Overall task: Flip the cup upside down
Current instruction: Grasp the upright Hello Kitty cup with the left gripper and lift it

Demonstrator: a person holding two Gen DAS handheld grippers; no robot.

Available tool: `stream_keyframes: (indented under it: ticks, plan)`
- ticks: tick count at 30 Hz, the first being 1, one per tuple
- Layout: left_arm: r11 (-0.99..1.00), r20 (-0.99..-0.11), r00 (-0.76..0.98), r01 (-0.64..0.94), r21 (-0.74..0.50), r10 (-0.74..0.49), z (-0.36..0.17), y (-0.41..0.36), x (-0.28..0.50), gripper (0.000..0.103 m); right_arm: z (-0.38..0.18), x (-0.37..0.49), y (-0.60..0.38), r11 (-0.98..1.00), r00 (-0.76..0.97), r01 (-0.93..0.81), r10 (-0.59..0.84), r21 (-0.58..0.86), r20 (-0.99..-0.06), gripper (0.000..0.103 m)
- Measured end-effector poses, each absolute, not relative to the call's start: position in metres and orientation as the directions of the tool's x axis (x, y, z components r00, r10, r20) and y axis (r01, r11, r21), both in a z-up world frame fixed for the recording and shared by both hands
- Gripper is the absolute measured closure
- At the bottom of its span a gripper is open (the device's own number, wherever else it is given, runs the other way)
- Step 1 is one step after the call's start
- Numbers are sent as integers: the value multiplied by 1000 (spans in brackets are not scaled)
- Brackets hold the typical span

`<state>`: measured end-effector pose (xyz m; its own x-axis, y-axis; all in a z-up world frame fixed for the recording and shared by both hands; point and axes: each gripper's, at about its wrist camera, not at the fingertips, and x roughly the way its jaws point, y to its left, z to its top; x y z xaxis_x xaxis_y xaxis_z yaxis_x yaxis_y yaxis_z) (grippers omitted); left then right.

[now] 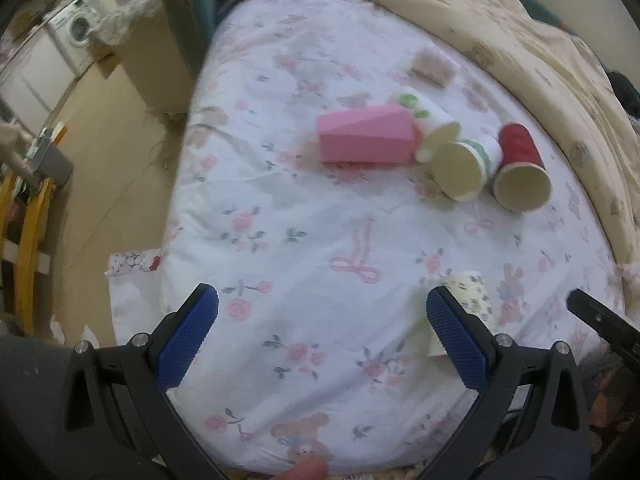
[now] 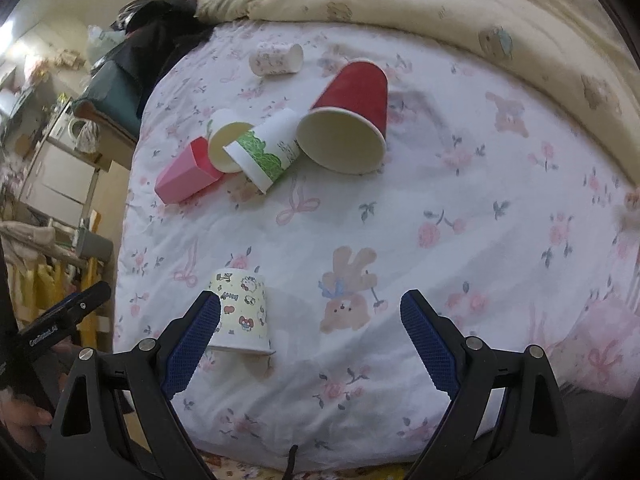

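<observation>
A cartoon-print paper cup point(image 2: 240, 312) stands upside down on the floral bed sheet point(image 2: 400, 208), just beside my right gripper's left finger; it also shows behind the left gripper's right finger in the left wrist view point(image 1: 472, 296). My right gripper point(image 2: 310, 320) is open and empty, the cup outside its jaws. My left gripper point(image 1: 322, 320) is open and empty over the sheet point(image 1: 300, 220). A red cup point(image 2: 352, 116) point(image 1: 520, 168), a green-print white cup point(image 2: 264, 148) point(image 1: 466, 168), another white cup point(image 2: 226, 140) point(image 1: 424, 120) and a pink faceted cup point(image 2: 186, 176) point(image 1: 364, 140) lie on their sides farther back.
A small floral cup point(image 2: 276, 58) lies on its side at the far end of the bed. A cream quilt point(image 2: 440, 4) is bunched along the far and right side. The bed's left edge drops to a wood floor point(image 1: 112, 152) with furniture and a washing machine point(image 1: 76, 28).
</observation>
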<state>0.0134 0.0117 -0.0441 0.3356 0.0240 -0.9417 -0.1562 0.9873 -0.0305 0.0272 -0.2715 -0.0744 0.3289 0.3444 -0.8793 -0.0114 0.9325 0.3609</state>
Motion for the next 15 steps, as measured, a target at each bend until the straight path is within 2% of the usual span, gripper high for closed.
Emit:
stream_keyframes:
  ticks: [6,12,15]
  plan:
    - [988,-983,167,-118,-103,-82,-61,-26,42,2,-79,29,-282,928,326,47,336,370,-884,9]
    - [987,-995,34,-126,-102,-99,-86,-58,64,4,-90,34,-293,912,287,92,361,400,-887,9]
    - [981,-991,-49,-153,-117,-126,-104,-68,69,11,-93,34,-300,907,280,117,361,405,-889,9]
